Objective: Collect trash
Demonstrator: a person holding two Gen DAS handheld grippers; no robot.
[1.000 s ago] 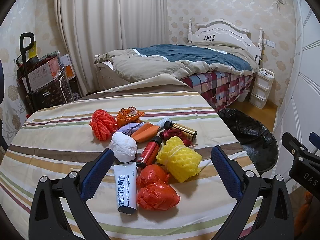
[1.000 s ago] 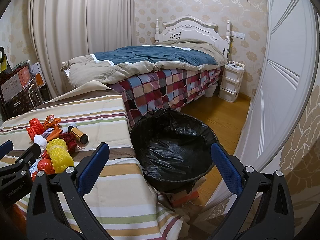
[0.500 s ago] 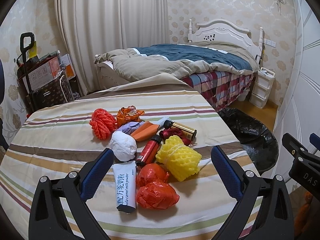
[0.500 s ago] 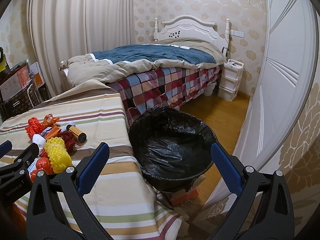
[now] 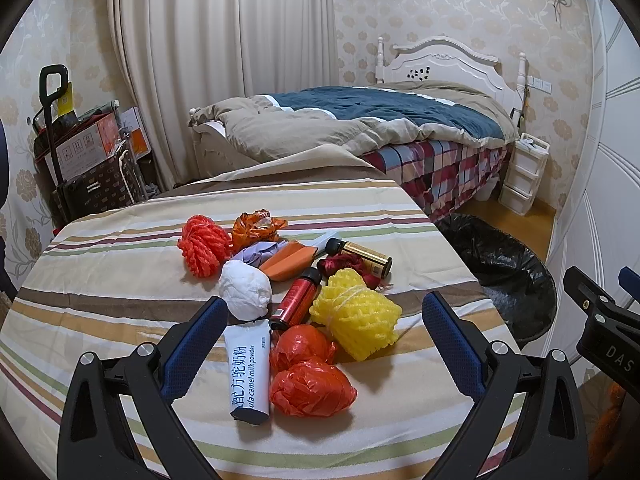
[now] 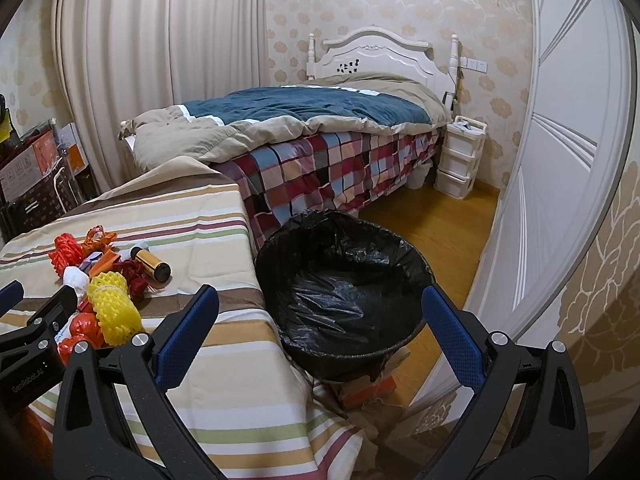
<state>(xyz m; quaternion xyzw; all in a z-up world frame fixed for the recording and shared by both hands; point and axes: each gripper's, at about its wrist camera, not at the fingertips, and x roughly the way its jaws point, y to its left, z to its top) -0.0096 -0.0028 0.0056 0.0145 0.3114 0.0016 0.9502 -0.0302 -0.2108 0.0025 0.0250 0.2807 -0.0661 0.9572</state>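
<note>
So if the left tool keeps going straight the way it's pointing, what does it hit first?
Most likely the red plastic bag ball or the milk powder sachet, both lying between the open left tool fingers; depth is hard to judge.

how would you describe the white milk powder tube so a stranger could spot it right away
On the striped tablecloth, look at the near end of the trash pile. The white tube lies flat beside two orange-red plastic bag balls. It is the only piece with printed lettering along its length.
</note>
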